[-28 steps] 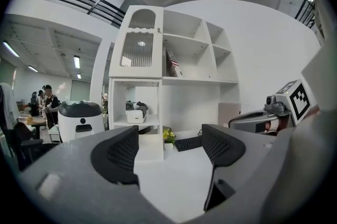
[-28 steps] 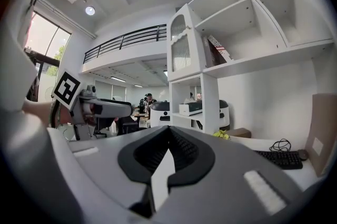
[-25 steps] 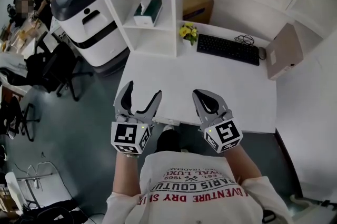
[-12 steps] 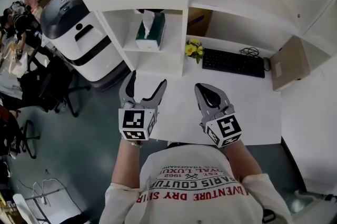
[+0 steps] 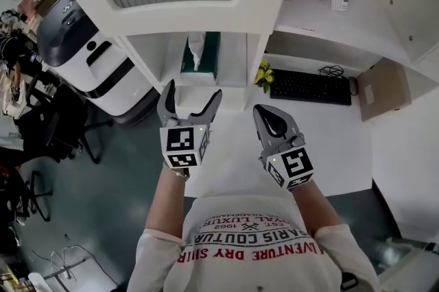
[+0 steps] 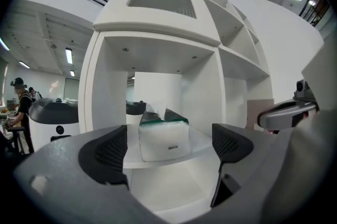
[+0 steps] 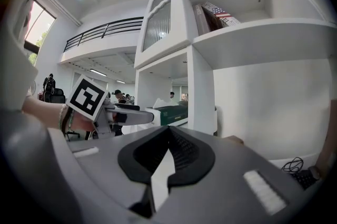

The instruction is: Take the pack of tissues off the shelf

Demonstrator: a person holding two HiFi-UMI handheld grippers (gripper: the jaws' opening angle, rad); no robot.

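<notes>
1. Tissue pack (image 5: 200, 57) sits on the open shelf (image 5: 233, 73) under the glazed cabinet door, left of the upright divider. Its narrow end faces the person, and one tissue (image 5: 196, 45) pokes up from the green top.
2. Handling, as a judgement: it looks light and soft-sided, so it should dent under pressure rather than resist. The wrapper looks smooth and may slip. Nothing about it is fragile, though the loose tissue would tear or pull out if grabbed.
3. Where to hold, as a judgement: clamp across the white body's two long sides, low and near the front end, well below the tissue.
4. Left hand-held gripper (image 5: 192, 93) is opening and already wide. Its own view frames the pack between the jaws, but the pack lies farther off and nothing touches the pads.
5. Right hand-held gripper (image 5: 269, 120) has its jaws together and holds nothing. It hangs over the table (image 5: 226, 147).
6. Count: one tissue pack, one protruding tissue, two hand-held grippers, one keyboard (image 5: 309, 86), one bunch of flowers (image 5: 263, 75).
</notes>
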